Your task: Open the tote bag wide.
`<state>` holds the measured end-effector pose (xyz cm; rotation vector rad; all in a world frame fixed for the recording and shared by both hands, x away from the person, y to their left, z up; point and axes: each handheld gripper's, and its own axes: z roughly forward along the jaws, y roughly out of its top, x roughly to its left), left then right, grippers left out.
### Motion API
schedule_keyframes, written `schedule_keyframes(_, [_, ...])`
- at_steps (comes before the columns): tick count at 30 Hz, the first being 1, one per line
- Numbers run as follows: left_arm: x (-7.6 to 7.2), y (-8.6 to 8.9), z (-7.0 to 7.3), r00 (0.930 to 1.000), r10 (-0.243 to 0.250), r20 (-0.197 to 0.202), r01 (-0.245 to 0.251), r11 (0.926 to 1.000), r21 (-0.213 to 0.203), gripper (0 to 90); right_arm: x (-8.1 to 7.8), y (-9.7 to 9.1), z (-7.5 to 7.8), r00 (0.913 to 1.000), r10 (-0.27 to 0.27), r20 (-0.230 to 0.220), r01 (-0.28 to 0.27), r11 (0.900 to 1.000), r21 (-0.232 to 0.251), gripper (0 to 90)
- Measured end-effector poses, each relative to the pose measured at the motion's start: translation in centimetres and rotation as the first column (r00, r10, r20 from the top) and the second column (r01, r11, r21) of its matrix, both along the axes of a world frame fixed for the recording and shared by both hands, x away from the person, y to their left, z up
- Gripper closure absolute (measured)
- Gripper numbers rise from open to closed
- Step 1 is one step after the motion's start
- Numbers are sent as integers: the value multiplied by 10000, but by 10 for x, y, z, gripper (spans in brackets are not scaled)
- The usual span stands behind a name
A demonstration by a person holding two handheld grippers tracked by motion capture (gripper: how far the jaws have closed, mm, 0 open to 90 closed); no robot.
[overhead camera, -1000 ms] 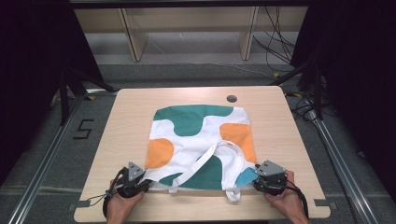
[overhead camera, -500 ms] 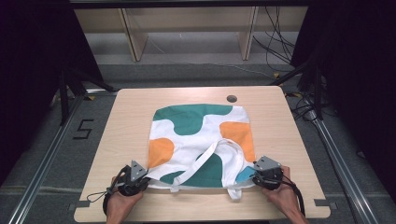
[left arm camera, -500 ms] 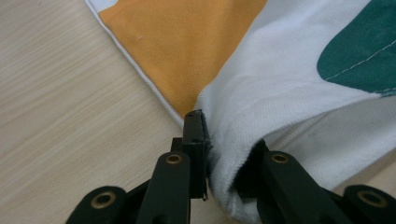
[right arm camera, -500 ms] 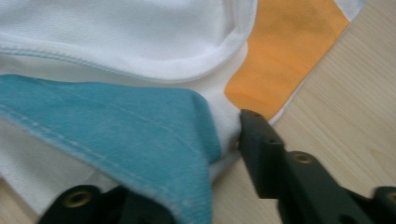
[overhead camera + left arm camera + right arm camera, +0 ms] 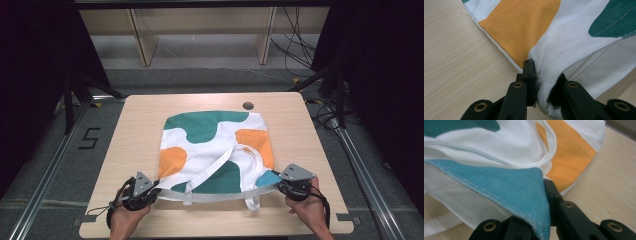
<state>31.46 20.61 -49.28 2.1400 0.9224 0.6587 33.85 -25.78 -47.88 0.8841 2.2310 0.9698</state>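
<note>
- High view puts the tote bag (image 5: 215, 150) flat near the middle of the table (image 5: 140, 115), its mouth edge and loose straps (image 5: 252, 197) toward the person, a gripper at each near corner.
- Left gripper (image 5: 150, 189) – its jaws have just been closing, and in the left gripper view (image 5: 535, 75) they pinch a bunched fold of white cloth at the bag's corner, beside the orange patch (image 5: 524, 27).
- Right gripper (image 5: 280, 184) – its jaws have also just been closing; the right gripper view (image 5: 541, 195) shows the light-blue corner (image 5: 506, 187) draped over them, apparently clamped, though the cloth hides the contact itself.
- Risk, as a judgement: the left bite looks shallow, near the hem, so a brisk lift or pull could slide the fabric out and drop that side.
- Either grip may hold one layer only; the mouth would then gape and the bag sag unevenly.
- Dangling straps could catch on the table's near edge or tangle around a gripper if the corners are swung forward.
- Uneven pulling by the two hands would skew the cloth and crease it.
</note>
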Motion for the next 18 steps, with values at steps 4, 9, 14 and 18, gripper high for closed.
schedule_keyframes(4, [-2,2,6,9990,-204,388,211,9996,-177,789,-2,-2,9,9998,45,212,-56,9986,530,869])
schedule_keyframes(9, [-7,1,14,9981,333,518,-263,9912,-1301,787,-5,-4,18,9993,41,363,-77,9950,996,869])
schedule_keyframes(14, [-11,0,23,9958,308,857,-166,9868,-1613,788,-7,-5,30,9955,-84,939,-19,9940,1095,872])
schedule_keyframes(18, [-15,0,34,9931,50,1171,162,9836,-1796,788,-8,-8,39,9955,-98,941,-42,9891,1474,874])
